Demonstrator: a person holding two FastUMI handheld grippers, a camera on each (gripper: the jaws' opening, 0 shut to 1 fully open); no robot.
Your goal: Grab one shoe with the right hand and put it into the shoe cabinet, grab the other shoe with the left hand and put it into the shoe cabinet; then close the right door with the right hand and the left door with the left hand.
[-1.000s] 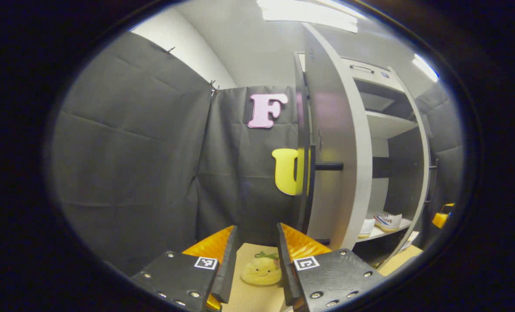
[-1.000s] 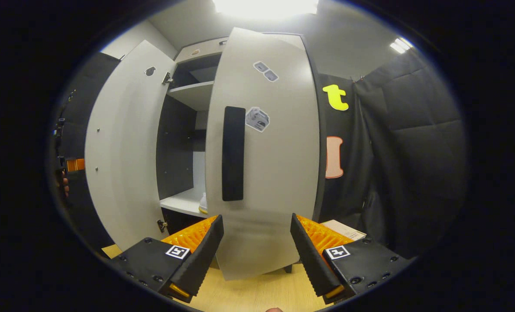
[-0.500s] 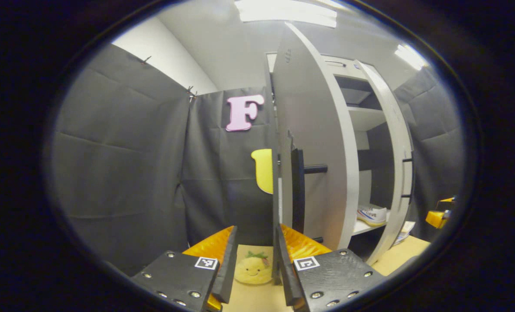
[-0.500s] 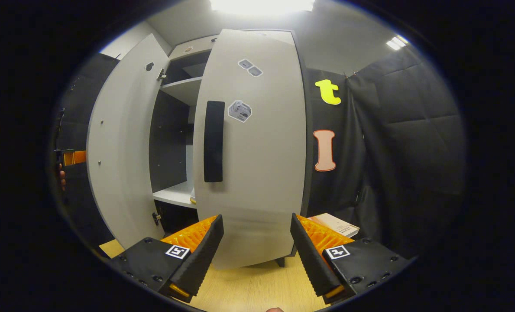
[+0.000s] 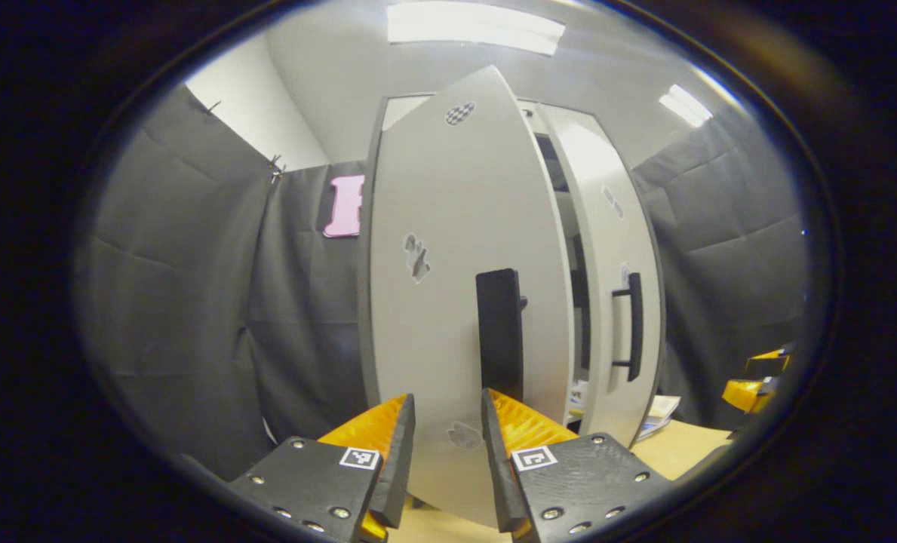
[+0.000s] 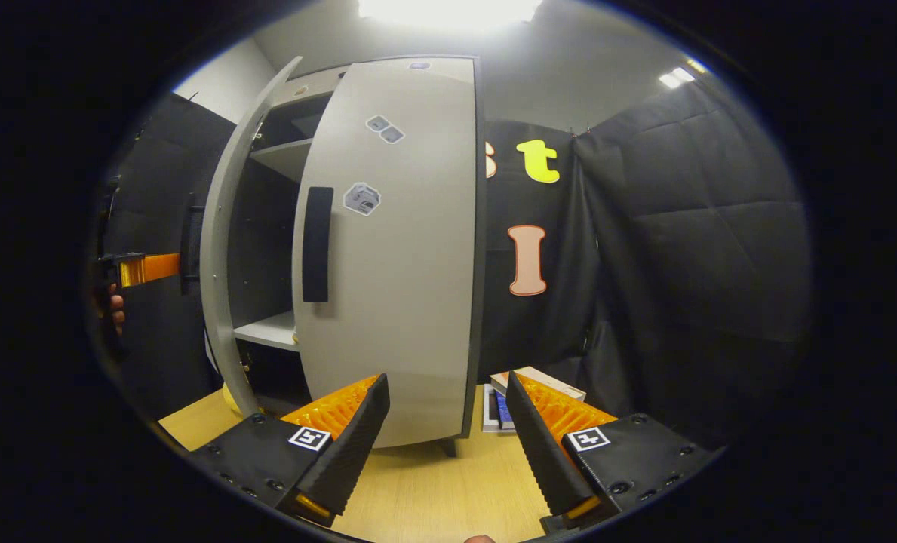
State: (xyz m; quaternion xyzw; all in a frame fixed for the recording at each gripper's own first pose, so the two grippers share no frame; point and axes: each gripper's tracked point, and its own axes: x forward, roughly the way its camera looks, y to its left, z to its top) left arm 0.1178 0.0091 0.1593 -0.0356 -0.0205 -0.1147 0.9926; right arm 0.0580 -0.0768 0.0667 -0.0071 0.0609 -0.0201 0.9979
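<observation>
The grey shoe cabinet stands ahead with both doors partly swung in. In the left gripper view the left door (image 5: 448, 264) faces me, its black handle (image 5: 499, 332) just above my open left gripper (image 5: 448, 445). The right door (image 5: 614, 302) stands beyond a narrow gap, where a pale sliver (image 5: 578, 392) shows at shelf height; I cannot tell if it is a shoe. In the right gripper view my right gripper (image 6: 448, 445) is open, a little back from the right door (image 6: 395, 249) and its handle (image 6: 316, 241). The left door (image 6: 220, 249) is edge-on, with the left gripper (image 6: 146, 268) and a hand (image 6: 116, 309) behind it.
Books (image 6: 523, 388) lie on the wooden floor (image 6: 433, 490) at the cabinet's right foot. A yellow plush toy (image 6: 229, 392) peeks out low by the left door. An inner shelf (image 6: 267, 332) shows through the gap. Black cloth walls close in on both sides.
The left door has swung from edge-on to showing its front, hiding the shelves and shoes. The right door has closed further, and the gap between the doors has narrowed. Both grippers stayed open.
</observation>
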